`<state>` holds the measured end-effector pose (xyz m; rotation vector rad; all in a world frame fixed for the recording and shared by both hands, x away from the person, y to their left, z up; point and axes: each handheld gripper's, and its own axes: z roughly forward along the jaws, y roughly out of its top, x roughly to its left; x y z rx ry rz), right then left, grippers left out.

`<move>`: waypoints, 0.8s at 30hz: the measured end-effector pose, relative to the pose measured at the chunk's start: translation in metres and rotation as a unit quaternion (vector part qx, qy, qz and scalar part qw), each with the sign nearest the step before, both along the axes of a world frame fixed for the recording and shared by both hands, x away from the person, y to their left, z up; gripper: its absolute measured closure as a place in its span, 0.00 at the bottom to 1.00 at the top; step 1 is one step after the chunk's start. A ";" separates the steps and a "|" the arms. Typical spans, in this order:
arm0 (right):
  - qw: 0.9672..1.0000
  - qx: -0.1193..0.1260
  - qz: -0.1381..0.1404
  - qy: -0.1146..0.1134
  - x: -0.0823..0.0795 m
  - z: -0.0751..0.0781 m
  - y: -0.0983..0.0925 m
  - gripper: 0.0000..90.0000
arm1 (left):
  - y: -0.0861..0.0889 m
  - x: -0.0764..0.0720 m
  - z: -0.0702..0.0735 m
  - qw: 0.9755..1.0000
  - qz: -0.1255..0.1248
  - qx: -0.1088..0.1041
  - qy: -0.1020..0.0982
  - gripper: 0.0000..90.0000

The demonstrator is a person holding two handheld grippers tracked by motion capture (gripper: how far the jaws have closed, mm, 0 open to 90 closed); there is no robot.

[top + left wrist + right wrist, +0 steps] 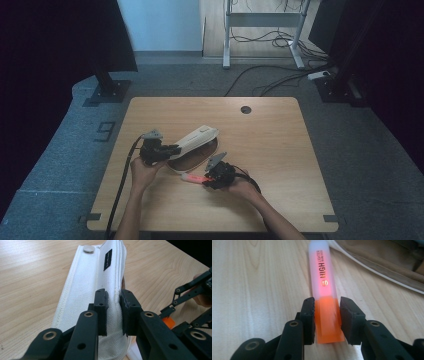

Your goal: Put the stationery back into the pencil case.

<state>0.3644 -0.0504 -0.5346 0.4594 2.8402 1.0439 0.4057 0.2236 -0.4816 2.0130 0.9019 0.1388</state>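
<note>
Left gripper is pinching the flap of the white pencil case, jaws pressed tight on the fabric and holding the flap lifted above the case opening. In the left gripper view the two black pads are clamping the flap's edge near its closer end; a small black label and a snap button are sitting farther along the flap.

Right gripper is lying just on the near side of the case, pointing at it. Its jaws are straddling the orange cap of the highlighter. In the right gripper view the left pad looks against the cap, while the right pad is showing a thin gap, so I cannot tell whether it is gripping yet.

The highlighter is lying flat on the table, just beside the near edge of the case, with its pink body pointing toward the case and the cap end toward the person. Printed "HIGH" is running along the body. The case's tan lining is showing past the highlighter's far end, with the white rim between them.

The case is sitting near the table's middle, slightly toward the left gripper's side. A round cable hole is sitting well beyond the case, near the far edge.
</note>
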 end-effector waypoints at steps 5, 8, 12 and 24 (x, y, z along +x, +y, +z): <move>1.000 0.007 0.001 0.009 -0.003 0.000 0.000 0.73 | 0.000 0.000 0.001 1.000 0.002 0.001 -0.003 0.85; 1.000 0.012 0.001 0.010 -0.004 0.001 -0.002 0.73 | 0.001 0.000 0.001 1.000 0.004 -0.001 -0.005 0.85; 1.000 0.019 -0.005 0.007 -0.007 0.005 -0.005 0.73 | 0.001 -0.001 0.001 1.000 0.006 -0.003 -0.006 0.85; 0.999 0.032 -0.026 -0.007 -0.013 0.023 -0.028 0.73 | 0.001 -0.001 0.001 1.000 0.008 -0.005 -0.008 0.86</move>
